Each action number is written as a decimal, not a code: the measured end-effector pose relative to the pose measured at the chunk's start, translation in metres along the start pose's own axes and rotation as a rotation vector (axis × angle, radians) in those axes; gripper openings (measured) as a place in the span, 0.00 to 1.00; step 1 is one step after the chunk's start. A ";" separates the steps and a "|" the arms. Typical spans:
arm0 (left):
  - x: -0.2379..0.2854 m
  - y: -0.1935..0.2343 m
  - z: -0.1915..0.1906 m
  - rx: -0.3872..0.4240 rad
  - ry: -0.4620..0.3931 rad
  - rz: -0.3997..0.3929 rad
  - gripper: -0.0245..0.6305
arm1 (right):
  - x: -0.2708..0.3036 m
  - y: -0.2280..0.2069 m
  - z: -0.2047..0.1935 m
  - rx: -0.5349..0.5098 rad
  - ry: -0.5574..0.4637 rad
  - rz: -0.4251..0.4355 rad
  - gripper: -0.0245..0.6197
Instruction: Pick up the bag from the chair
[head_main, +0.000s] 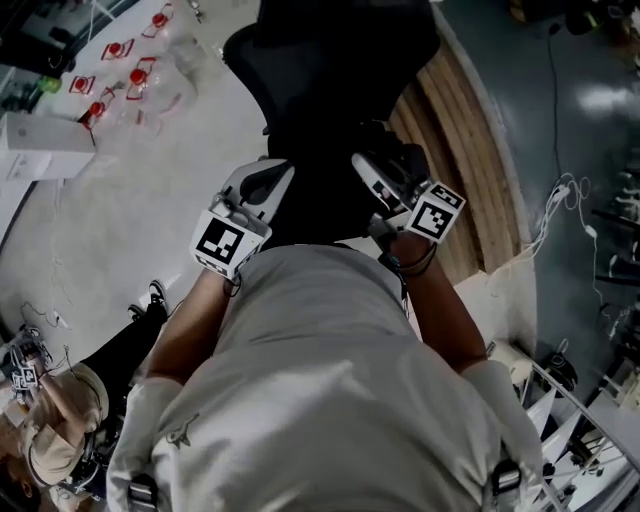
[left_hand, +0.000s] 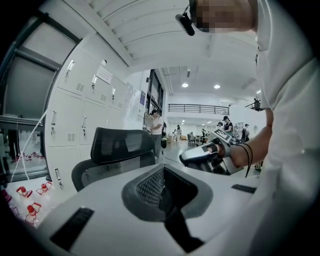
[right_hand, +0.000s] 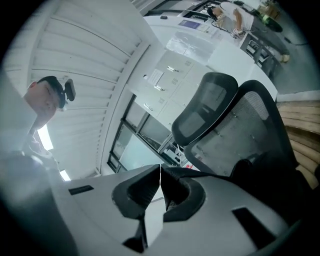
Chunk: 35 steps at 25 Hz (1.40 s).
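**Bag a dark mass on the chair, both claws clenched**

The bag (head_main: 318, 200) shows as a black mass against the black chair (head_main: 330, 50), between your grippers. Its outline merges with the seat, so you can't tell its long axis. Your left gripper (left_hand: 162, 192) and right gripper (right_hand: 160, 186) are clenched, with nothing visible between the jaws. Wooden planks (head_main: 470, 150) lie to the right. The locker notice (left_hand: 104, 75) is too small to read.

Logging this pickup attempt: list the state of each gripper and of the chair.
Left gripper: jaws together, nothing seen between them.
Right gripper: jaws together, nothing seen between them.
Chair: upright, nobody seated in it.
Bag: cannot be told apart from the dark chair.
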<state>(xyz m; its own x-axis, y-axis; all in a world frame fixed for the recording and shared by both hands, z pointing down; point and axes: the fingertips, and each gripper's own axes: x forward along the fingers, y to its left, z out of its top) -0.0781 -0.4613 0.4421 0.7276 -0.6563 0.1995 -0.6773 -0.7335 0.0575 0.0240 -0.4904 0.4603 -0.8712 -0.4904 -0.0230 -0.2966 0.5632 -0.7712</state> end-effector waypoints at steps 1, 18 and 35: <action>-0.002 -0.002 0.002 0.003 -0.004 0.005 0.05 | -0.002 0.005 0.003 0.001 -0.007 0.006 0.09; -0.038 -0.063 0.020 0.030 -0.025 0.070 0.05 | -0.041 0.068 -0.013 -0.016 0.076 0.113 0.09; -0.144 -0.069 0.009 0.063 -0.070 -0.024 0.05 | -0.037 0.125 -0.052 -0.060 -0.058 0.007 0.09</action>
<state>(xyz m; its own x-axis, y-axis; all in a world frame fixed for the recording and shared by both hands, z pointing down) -0.1351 -0.3182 0.4008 0.7509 -0.6475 0.1301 -0.6530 -0.7574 -0.0010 -0.0014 -0.3673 0.3979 -0.8496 -0.5232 -0.0666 -0.3151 0.6048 -0.7314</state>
